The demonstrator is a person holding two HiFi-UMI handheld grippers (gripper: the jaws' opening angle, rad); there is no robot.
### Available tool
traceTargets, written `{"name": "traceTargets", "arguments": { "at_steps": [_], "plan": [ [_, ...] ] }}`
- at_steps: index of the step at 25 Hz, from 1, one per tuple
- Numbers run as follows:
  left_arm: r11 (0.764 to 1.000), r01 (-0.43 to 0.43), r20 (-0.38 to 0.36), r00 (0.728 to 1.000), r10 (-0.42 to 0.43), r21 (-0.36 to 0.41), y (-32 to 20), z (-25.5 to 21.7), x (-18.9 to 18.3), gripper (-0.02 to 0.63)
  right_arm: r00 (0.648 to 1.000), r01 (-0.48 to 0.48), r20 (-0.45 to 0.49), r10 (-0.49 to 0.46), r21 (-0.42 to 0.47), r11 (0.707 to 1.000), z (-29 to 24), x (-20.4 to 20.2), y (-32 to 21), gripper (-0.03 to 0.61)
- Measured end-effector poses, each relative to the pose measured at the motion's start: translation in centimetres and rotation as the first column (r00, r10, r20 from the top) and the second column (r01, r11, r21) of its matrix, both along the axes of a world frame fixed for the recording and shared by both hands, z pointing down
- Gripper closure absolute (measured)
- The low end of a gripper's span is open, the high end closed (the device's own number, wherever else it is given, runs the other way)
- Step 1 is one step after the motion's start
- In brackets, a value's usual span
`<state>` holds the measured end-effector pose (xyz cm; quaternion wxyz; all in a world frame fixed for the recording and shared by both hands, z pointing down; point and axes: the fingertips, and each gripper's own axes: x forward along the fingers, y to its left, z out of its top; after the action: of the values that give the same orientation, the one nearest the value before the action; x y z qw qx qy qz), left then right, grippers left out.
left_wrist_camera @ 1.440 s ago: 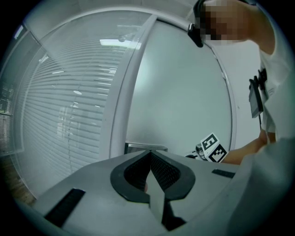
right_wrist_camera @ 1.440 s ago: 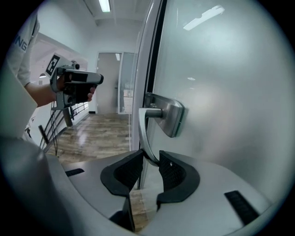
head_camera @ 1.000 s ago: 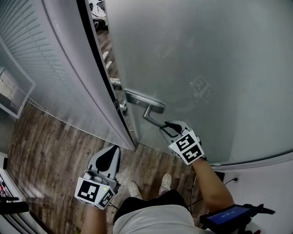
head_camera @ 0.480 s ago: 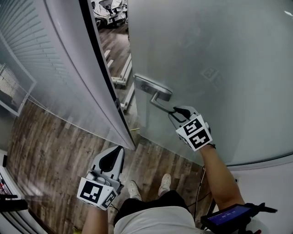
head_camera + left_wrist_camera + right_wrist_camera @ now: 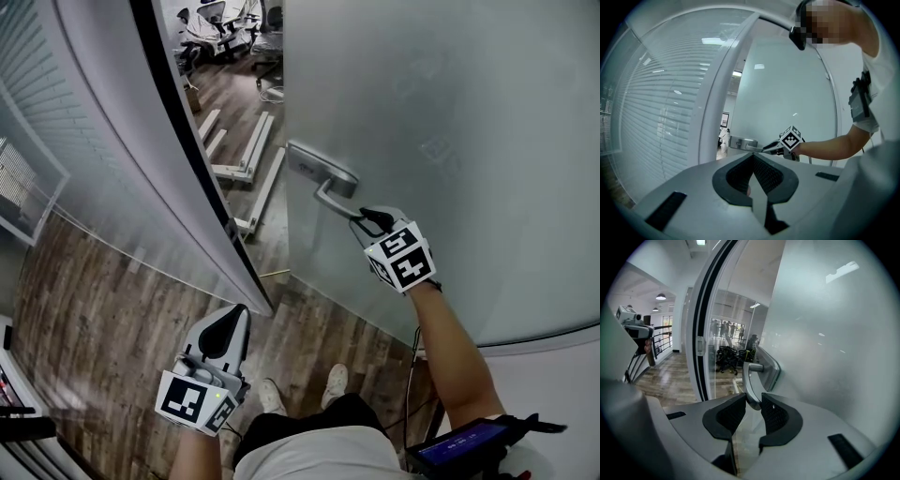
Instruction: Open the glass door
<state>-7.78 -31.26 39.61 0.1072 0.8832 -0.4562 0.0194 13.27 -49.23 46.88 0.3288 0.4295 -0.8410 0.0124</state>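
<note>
Two grippers are in view, only one at work. The right gripper [image 5: 361, 218] is clamped by its fingers [image 5: 779, 414] on the end of the handle [image 5: 330, 191], at the right and farther off, so that the glass door [image 5: 450, 112] can be swung by it. The door stands ajar, with a gap between its edge and the dark frame [image 5: 183, 150]. The left gripper [image 5: 232, 323] is held low and near over the wooden floor [image 5: 103, 309], fingers together on nothing, apparently kept clear of the door's path.

White short-sleeved shirt [image 5: 319, 457]; dark shorts [image 5: 298, 418]; pale shoes [image 5: 335, 382]
</note>
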Motion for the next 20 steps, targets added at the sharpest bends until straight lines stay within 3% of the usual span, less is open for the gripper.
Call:
{"name": "traceTargets", "arguments": {
  "at_steps": [20],
  "plan": [
    [0.999,0.042,0.023,0.999,-0.042,0.006,-3.0,0.2,1.8,0.612,0.995,-0.095,-0.010,0.095,0.005,0.996,0.1,6.6,-8.7,0.476]
  ]
}}
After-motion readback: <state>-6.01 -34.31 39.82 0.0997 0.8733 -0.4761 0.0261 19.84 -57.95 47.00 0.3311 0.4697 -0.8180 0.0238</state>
